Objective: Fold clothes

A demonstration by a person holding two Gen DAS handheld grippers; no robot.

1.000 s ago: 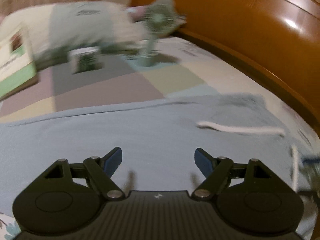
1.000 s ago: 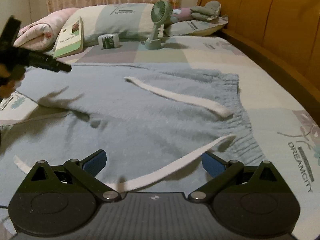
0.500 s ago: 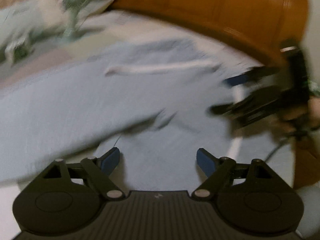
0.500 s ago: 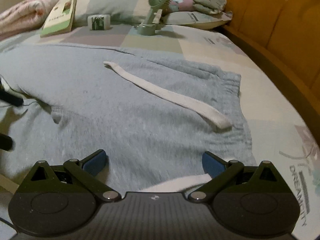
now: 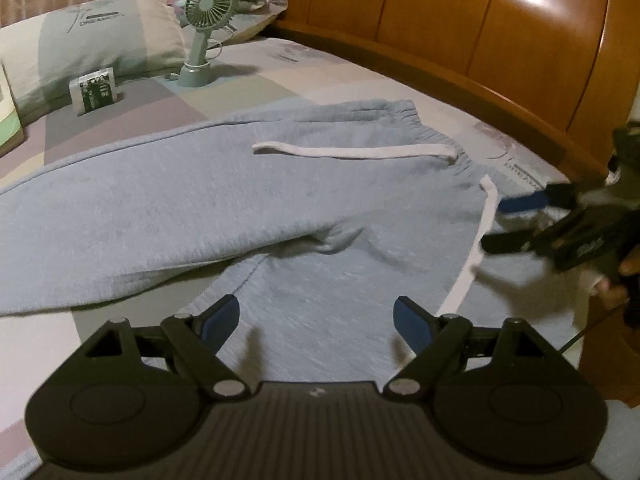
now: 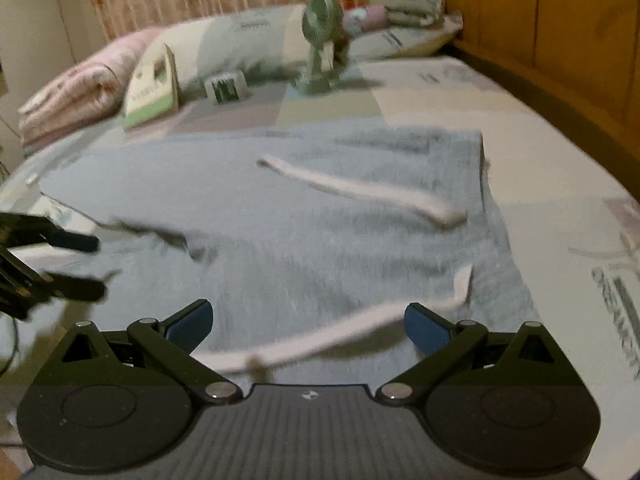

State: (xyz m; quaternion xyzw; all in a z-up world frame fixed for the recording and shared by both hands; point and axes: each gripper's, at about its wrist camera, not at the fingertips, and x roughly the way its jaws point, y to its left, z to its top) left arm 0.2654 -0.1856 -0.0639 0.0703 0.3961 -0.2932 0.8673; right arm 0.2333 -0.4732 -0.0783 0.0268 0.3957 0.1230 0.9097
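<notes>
Light blue sweatpants (image 5: 208, 200) lie spread flat on the bed, waistband (image 5: 436, 132) toward the wooden headboard, two white drawstrings (image 5: 356, 151) loose on top. My left gripper (image 5: 316, 316) hovers open over the nearer leg just below the crotch, nothing between its fingers. In the right wrist view the sweatpants (image 6: 320, 240) fill the middle. My right gripper (image 6: 308, 320) is open low over the waist end, with one drawstring (image 6: 320, 340) lying loose across the gap under it. Each gripper shows in the other's view: right gripper (image 5: 516, 222), left gripper (image 6: 80, 266).
A small green fan (image 5: 204, 32), a little box (image 5: 96, 94), a book (image 6: 150, 88) and pillows (image 5: 92, 36) sit at the far end of the bed. A folded pink quilt (image 6: 76, 92) lies far left. The wooden headboard (image 5: 480, 40) runs along the right.
The left gripper has swung toward the waist end, so the right gripper now shows at its right. The right gripper has pulled back a little, and the left gripper has re-entered its view at the left.
</notes>
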